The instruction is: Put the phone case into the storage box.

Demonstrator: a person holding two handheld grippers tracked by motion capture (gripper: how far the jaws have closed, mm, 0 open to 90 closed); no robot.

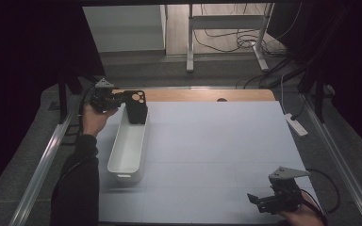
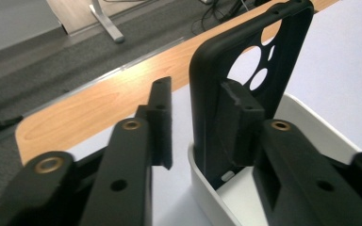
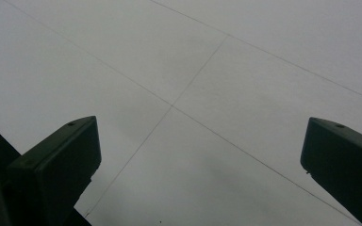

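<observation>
Presently catalogued: a black phone case [image 2: 245, 94], standing upright at the far end of a white plastic bin [image 1: 128, 146] on the pale tabletop [image 1: 217, 150]. Likely light, flexible, matte and grippy, with round camera cut-outs; best pinched across its side rim. Left gripper [image 2: 202, 122] jaws straddle its wall, one loose of it; right gripper [image 1: 259, 201] jaws gape, holding nothing.

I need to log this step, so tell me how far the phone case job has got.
Done: the black phone case stands upright at the far end of the white tray. In hand: the left hand-held gripper is at the case with its jaws parted, one jaw against the case and the other clear of it. Left: drawing that gripper away. The right hand-held gripper sits open over the bare mat.
</observation>
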